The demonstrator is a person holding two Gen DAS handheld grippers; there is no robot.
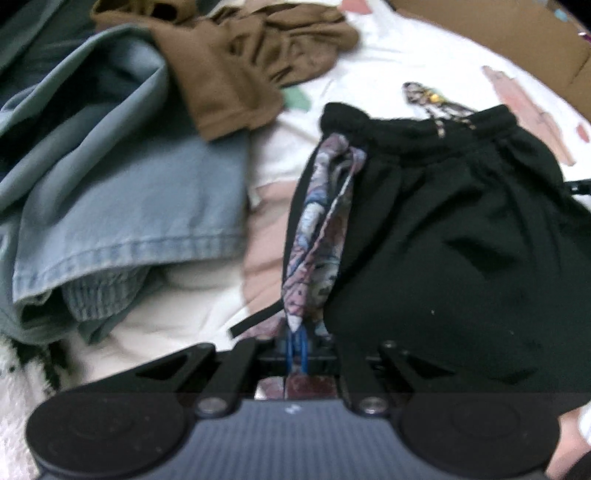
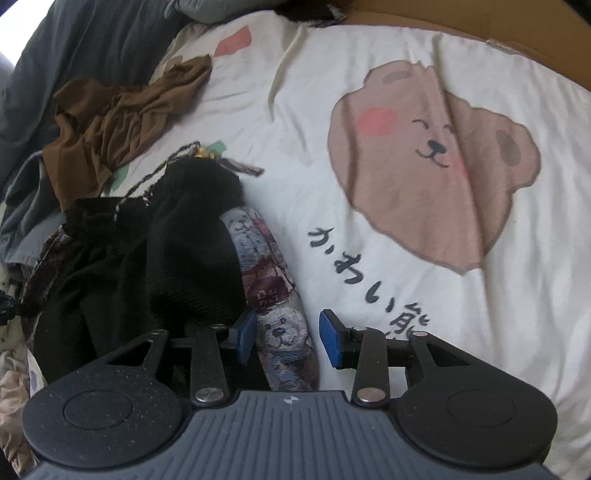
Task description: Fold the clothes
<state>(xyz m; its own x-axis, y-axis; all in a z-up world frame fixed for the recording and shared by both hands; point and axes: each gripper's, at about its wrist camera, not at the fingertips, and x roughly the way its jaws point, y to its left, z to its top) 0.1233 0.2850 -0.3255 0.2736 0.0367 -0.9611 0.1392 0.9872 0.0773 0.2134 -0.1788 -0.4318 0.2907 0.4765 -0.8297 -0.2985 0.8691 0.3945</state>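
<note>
A black garment (image 1: pixel 443 240) with an elastic waistband and a patterned woven side panel (image 1: pixel 321 221) lies crumpled on the bed. My left gripper (image 1: pixel 297 350) is shut on the lower end of that patterned panel, with the blue pads pressed together over the fabric. In the right wrist view the same black garment (image 2: pixel 184 258) is bunched up at the left. Its patterned panel (image 2: pixel 266 258) runs down between the fingers of my right gripper (image 2: pixel 290 339). That gripper stands open: the right blue pad (image 2: pixel 332 343) is clear of the cloth, and the left pad sits beside it.
Blue jeans (image 1: pixel 129 184) and a brown garment (image 1: pixel 240 66) lie heaped to the left. The white bedsheet with a bear print (image 2: pixel 424 166) spreads to the right. A cardboard box (image 1: pixel 498 29) borders the far edge. A hand (image 1: pixel 569 443) shows at the corner.
</note>
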